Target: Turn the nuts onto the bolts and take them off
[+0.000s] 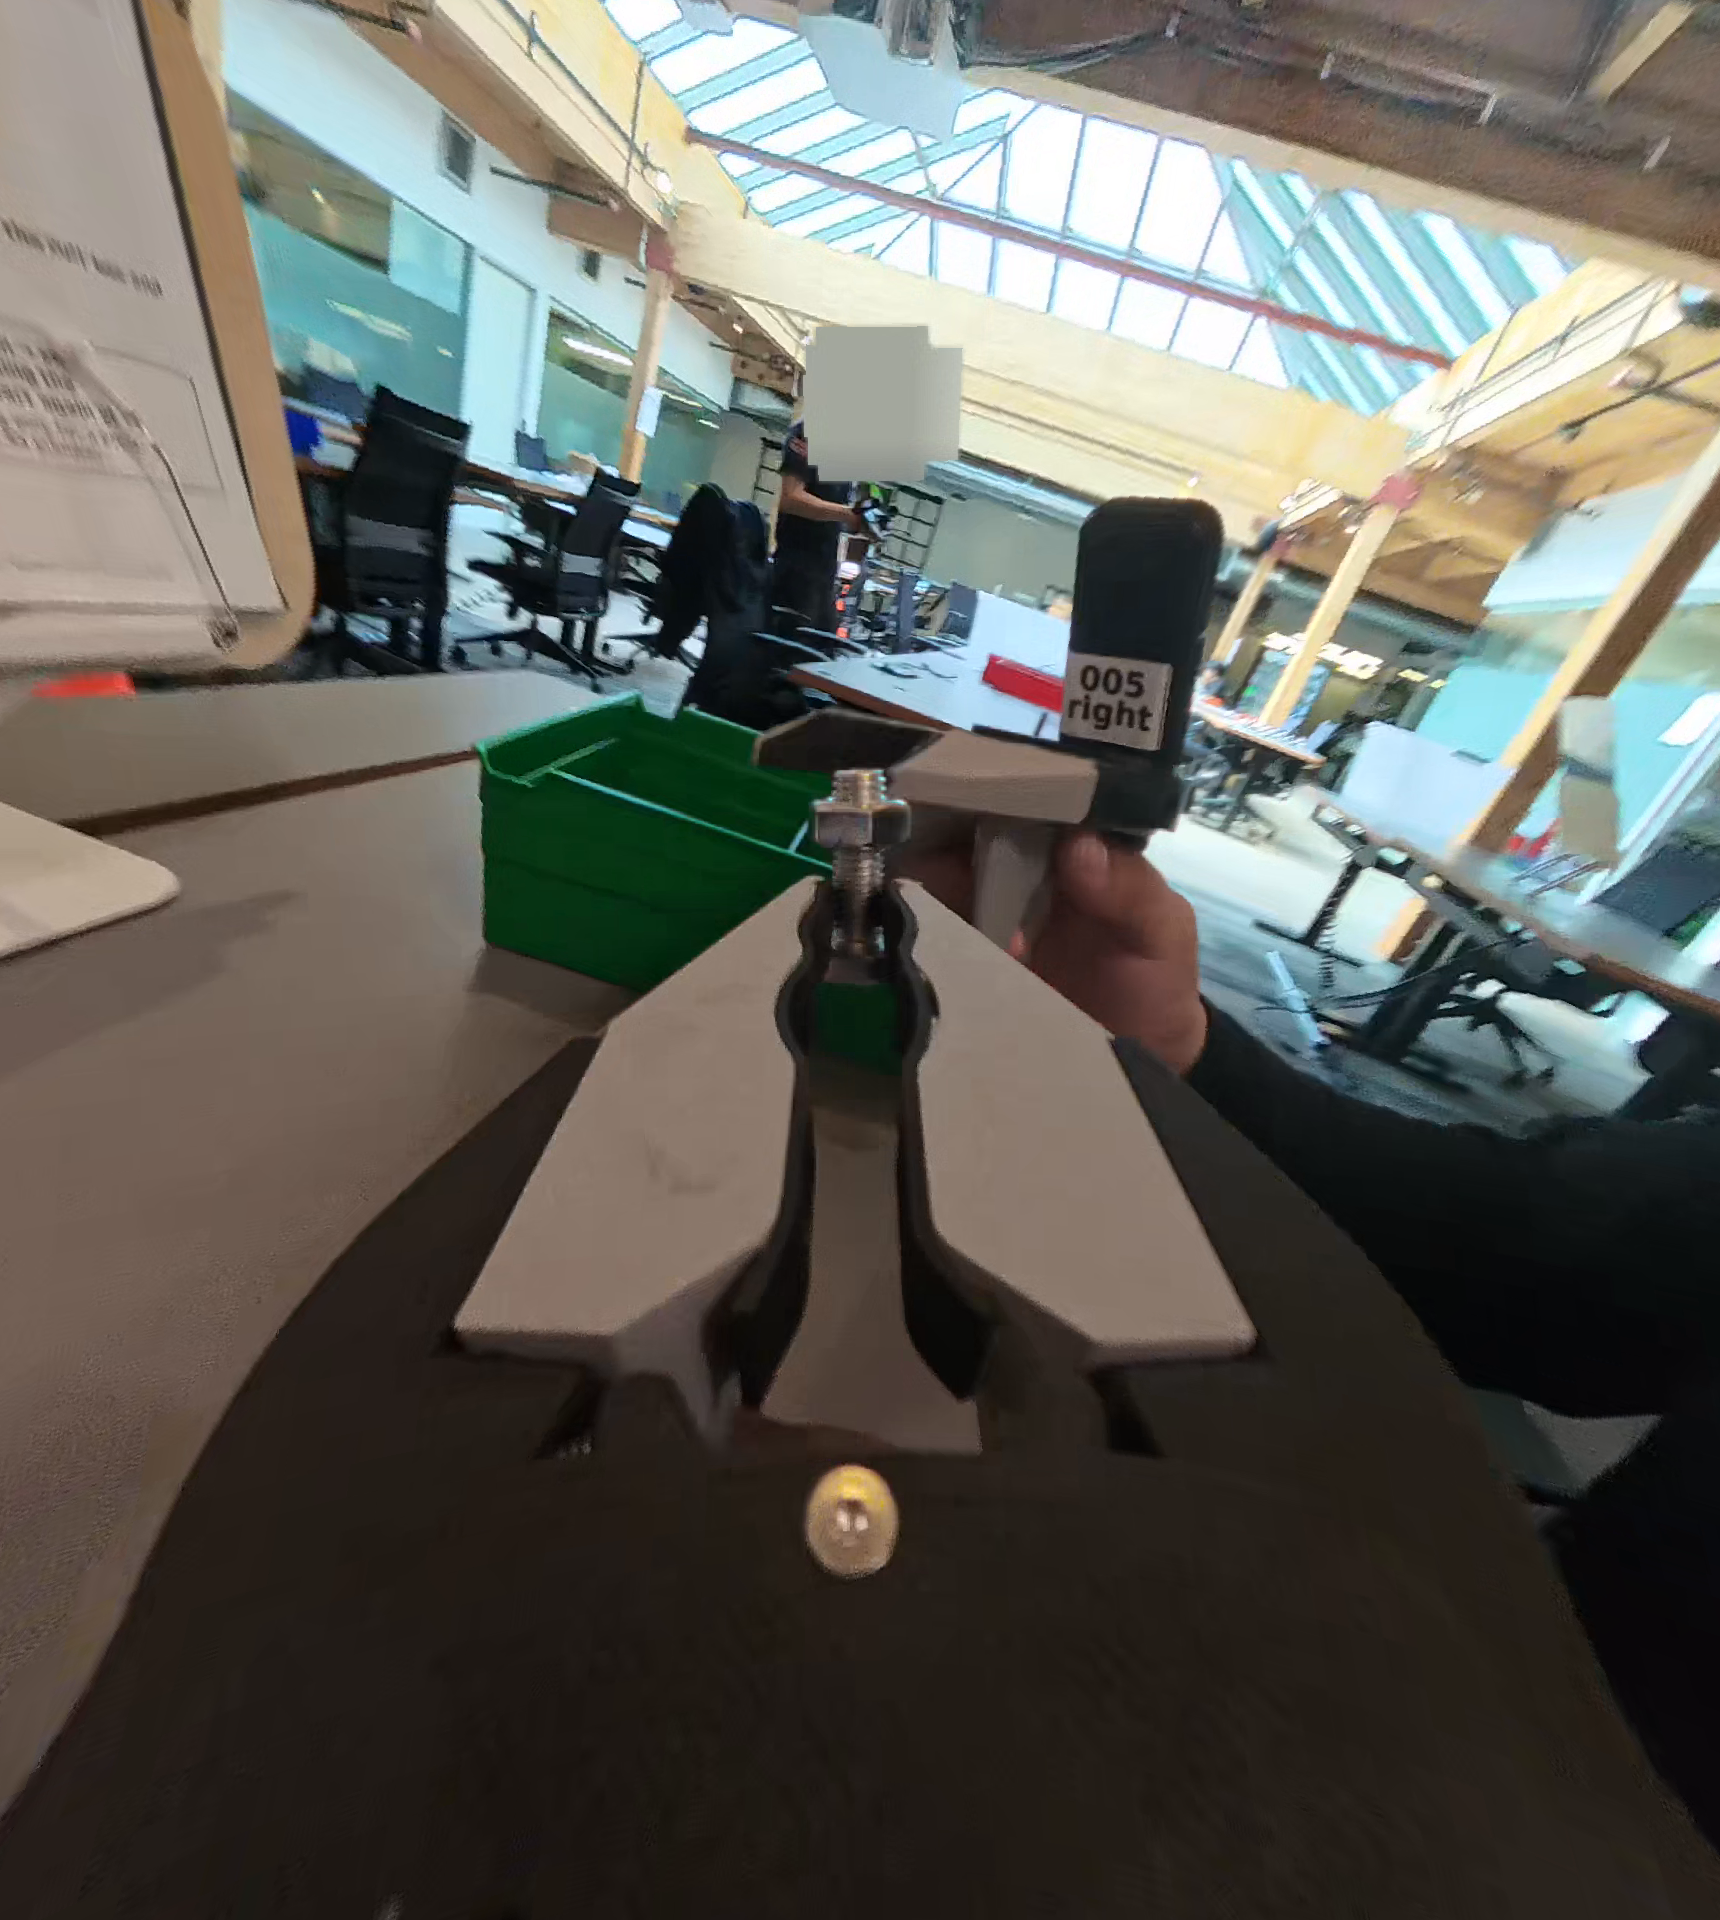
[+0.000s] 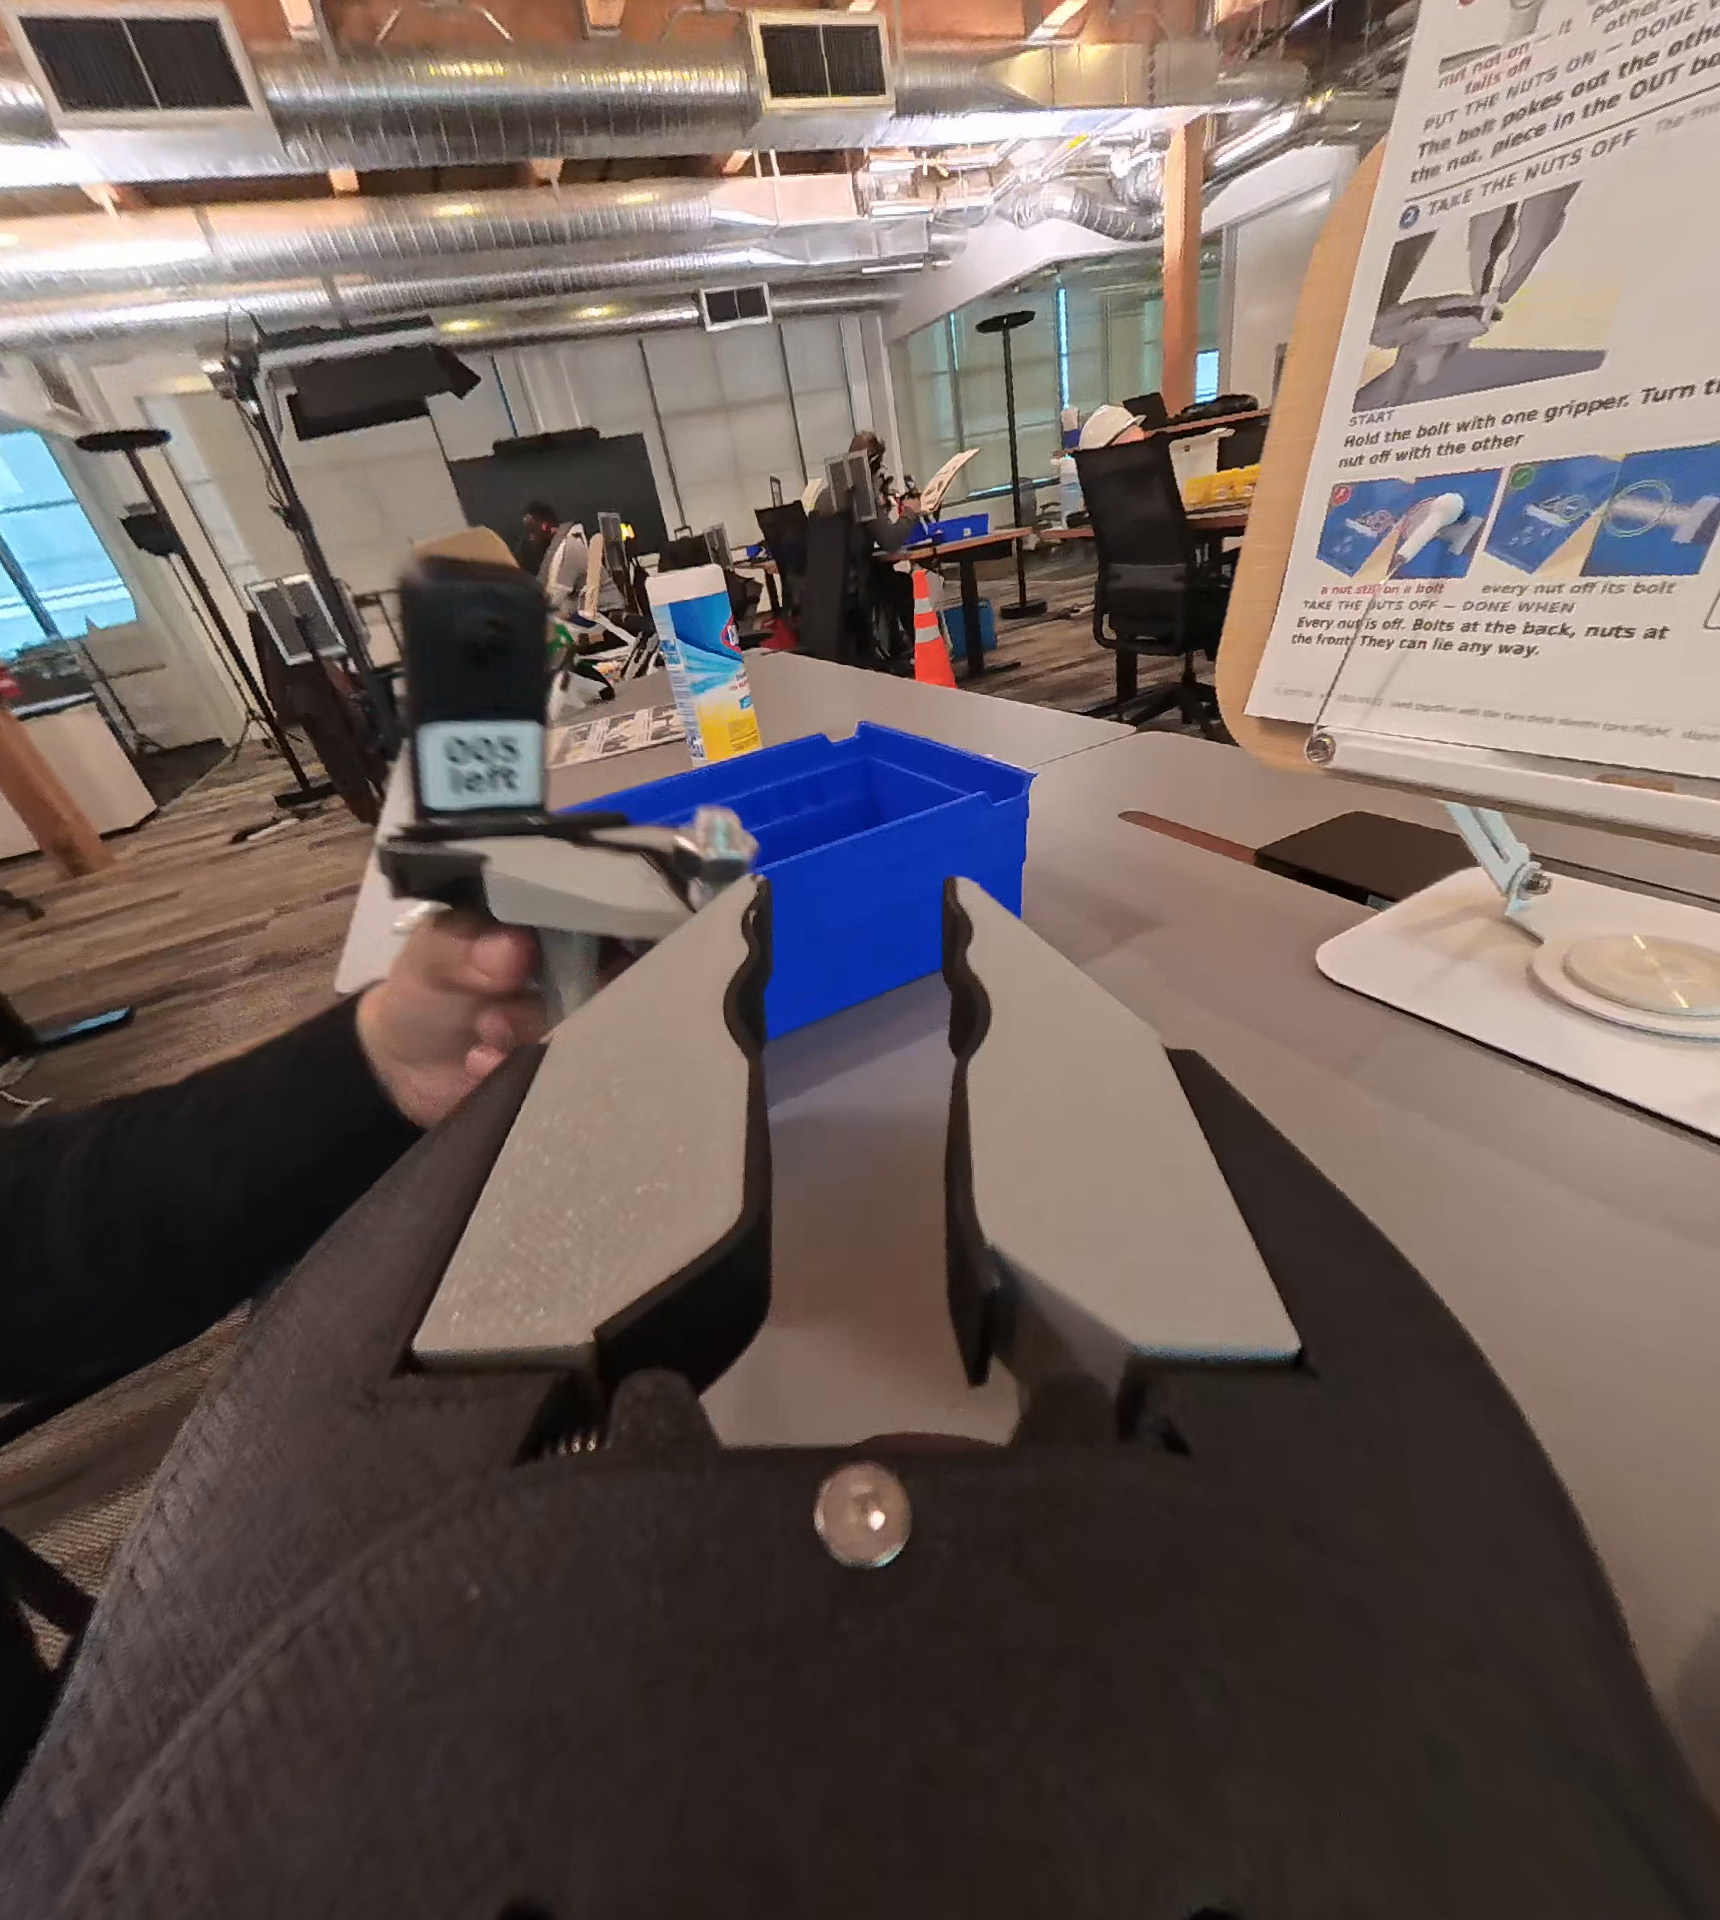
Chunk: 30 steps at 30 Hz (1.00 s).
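My left gripper [image 1: 856, 914] is shut on the lower shank of a steel bolt [image 1: 854, 883] and holds it upright above the table. A hex nut [image 1: 861, 826] sits on the bolt's thread near its top end. My right gripper [image 2: 854, 904] is open and empty. In the left wrist view it [image 1: 913, 764] is just behind and right of the nut. In the right wrist view the nut [image 2: 726, 836] and the left gripper [image 2: 700, 868] lie just left of my left fingertip [image 2: 747, 914], outside the jaws.
A green bin [image 1: 607, 831] stands on the grey table [image 1: 160, 1039] beyond the left gripper. A blue bin [image 2: 897, 831] stands beyond the right gripper. An instruction board on a white stand [image 2: 1562, 416] is at the table's side. A wipes canister [image 2: 705, 675] stands behind the blue bin.
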Tool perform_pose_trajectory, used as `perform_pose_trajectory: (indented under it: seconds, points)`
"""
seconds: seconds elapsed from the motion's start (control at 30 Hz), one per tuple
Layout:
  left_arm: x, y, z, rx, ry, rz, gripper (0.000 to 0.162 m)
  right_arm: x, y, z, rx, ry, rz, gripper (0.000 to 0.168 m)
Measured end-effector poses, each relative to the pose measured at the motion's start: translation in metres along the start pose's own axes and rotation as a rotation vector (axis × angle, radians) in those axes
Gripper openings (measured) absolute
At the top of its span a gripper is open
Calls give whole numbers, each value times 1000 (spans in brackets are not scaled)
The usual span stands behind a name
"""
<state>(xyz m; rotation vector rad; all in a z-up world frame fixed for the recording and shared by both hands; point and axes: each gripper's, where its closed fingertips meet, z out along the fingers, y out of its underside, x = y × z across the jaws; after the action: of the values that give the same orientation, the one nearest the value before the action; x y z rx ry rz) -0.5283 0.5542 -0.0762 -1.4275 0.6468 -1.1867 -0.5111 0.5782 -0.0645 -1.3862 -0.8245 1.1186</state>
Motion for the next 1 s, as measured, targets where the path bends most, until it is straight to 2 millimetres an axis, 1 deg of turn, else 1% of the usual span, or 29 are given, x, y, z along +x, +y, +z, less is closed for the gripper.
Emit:
perform_pose_trajectory:
  seconds: [0.07, 0.13, 0.23, 0.3, 0.4, 0.5, 0.53, 0.57, 0.67, 0.8, 1.0]
  points:
    - [-7, 11, 3, -7, 28, -81, 7, 1, 0, 0, 0, -11, 31, 29]
    - [-11, 24, 5, -50, 37, -102, 7, -2, 4, 3, -22, -48, 74, 29]
    - [-16, 37, 5, -86, 33, -116, 7, -2, 22, 10, -111, -45, 105, 33]
    - [-15, 36, 6, -76, 31, -119, 7, -5, 31, 14, -149, -57, 114, 34]
    - [-11, 37, 6, -82, 38, -99, 7, -11, 37, 19, -171, -81, 129, 33]
    - [-11, 36, 5, -76, 27, -92, 7, -12, 45, 22, -202, -88, 143, 28]
    - [-11, 36, 5, -80, 24, -91, 7, -14, 46, 23, -204, -97, 157, 25]
    - [-12, 36, 4, -80, 23, -92, 7, -17, 45, 23, -198, -123, 175, 17]
    - [-12, 36, 4, -78, 33, -124, 7, -18, 45, 24, -189, -138, 209, 16]
    - [-16, 39, 4, -89, 18, -138, 7, -14, 49, 25, -209, -103, 180, 16]
    - [-13, 39, 3, -97, 37, -139, 10, -17, 48, 26, -205, -120, 181, 16]
